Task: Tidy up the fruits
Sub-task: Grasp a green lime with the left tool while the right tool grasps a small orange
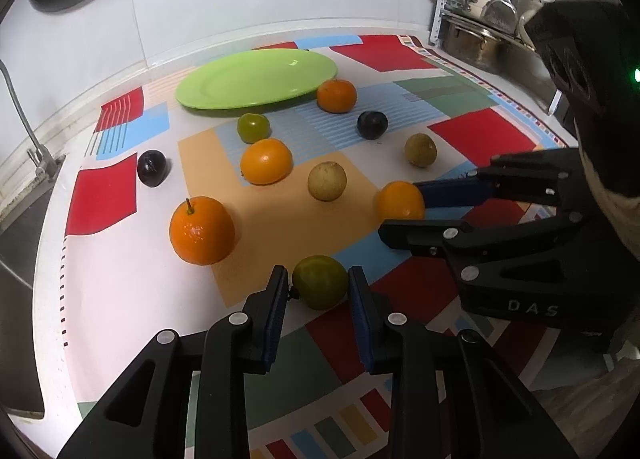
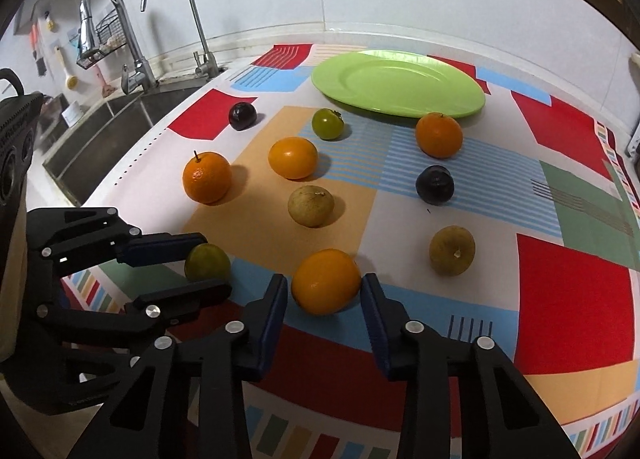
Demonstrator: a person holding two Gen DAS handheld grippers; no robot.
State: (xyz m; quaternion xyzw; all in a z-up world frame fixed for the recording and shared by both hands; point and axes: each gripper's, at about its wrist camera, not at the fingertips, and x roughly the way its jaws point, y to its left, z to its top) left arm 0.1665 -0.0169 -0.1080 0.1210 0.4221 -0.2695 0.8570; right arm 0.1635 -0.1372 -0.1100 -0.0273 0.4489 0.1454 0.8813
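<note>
**Dual grasp at the near edge: slip and roll hazards**

Black two-finger left gripper (image 1: 319, 289) brackets a round green citrus fruit (image 1: 320, 282) at the near edge of the patterned tablecloth (image 1: 120, 291); both blue pads touch its flanks, so the jaws are clamped on it. Black two-finger right gripper (image 2: 325, 291), just beside it, brackets a smooth round orange fruit (image 2: 326, 281) in the same way, jaws closed against its sides.

Both fruits rest on the cloth. The flat lime-green plate (image 2: 400, 83) lies empty at the far edge, near the wall.

Hazards, as judged:
- Round, smooth skins against flat pads: an off-centre grip may squeeze the fruit out on lifting.
- A dropped fruit may roll off the near edge.
- The two grippers stand close together; simultaneous lifting risks collision.
- The route to the plate crosses the tan round fruit (image 2: 311, 205) and other oranges; a low carry may knock them.
</note>
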